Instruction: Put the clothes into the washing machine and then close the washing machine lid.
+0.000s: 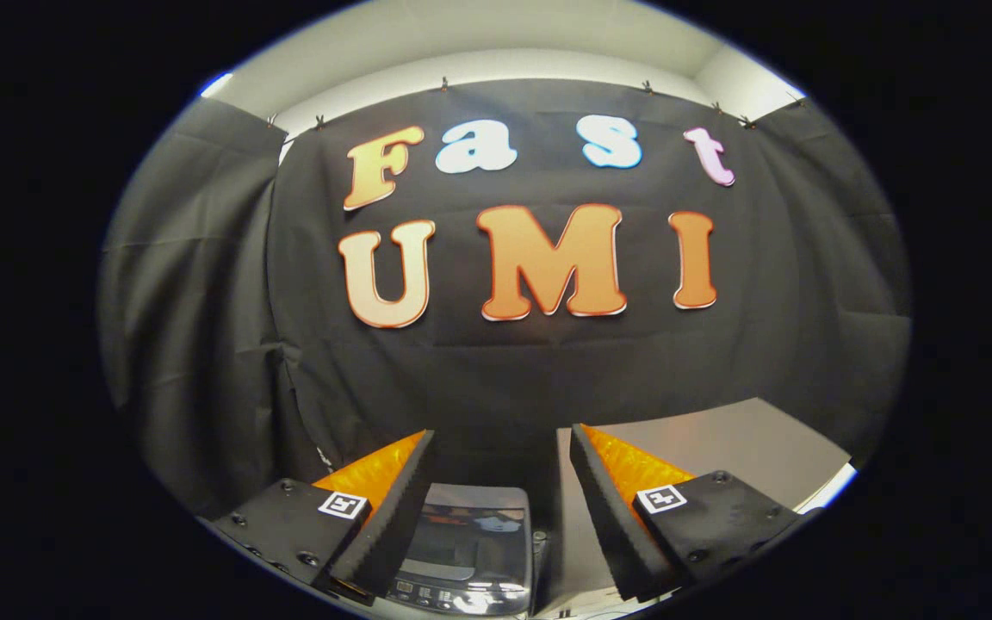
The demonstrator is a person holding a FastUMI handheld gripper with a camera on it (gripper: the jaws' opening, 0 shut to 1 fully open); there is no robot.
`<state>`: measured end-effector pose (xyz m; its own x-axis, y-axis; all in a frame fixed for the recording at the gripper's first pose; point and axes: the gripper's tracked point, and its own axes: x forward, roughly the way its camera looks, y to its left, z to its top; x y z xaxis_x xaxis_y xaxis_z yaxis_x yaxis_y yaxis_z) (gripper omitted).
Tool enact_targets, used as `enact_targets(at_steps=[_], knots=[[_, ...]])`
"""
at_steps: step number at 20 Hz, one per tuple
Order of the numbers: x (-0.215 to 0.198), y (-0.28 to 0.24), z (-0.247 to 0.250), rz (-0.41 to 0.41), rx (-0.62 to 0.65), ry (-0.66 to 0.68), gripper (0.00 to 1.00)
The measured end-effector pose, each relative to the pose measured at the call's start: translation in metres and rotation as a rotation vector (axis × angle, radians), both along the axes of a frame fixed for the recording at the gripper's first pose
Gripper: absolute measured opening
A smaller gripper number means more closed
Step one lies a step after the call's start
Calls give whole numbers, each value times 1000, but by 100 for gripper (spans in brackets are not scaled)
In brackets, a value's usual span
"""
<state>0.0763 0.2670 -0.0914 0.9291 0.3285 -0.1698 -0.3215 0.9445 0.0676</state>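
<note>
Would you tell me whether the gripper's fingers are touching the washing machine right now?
Apart. In the gripper view the gripper is open, holding nothing, and the washing machine sits lower down between and beyond the fingers, with its top showing in the gap.

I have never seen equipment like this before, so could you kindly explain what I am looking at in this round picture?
The picture comes from a wide-angle camera riding on a hand-held gripper, looking forward along its two fingers. Those are the wedge shapes at the bottom. They stand apart and hold nothing. Between them, lower down, sits a small washing machine with its control panel nearest the camera; whether its lid is open I cannot tell. It stands on a pale table. Black cloth hangs behind as the booth's wall. I see no clothes here.
</note>
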Motion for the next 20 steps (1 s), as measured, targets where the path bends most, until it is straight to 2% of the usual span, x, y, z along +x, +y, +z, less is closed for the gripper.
enact_targets(at_steps=[7, 16, 20], knots=[[-49, -107, 28, -64, 23, -78, 98], [-95, -204, 10, -82, 47, -73, 98], [-107, -237, -2, -130, 34, -53, 98]])
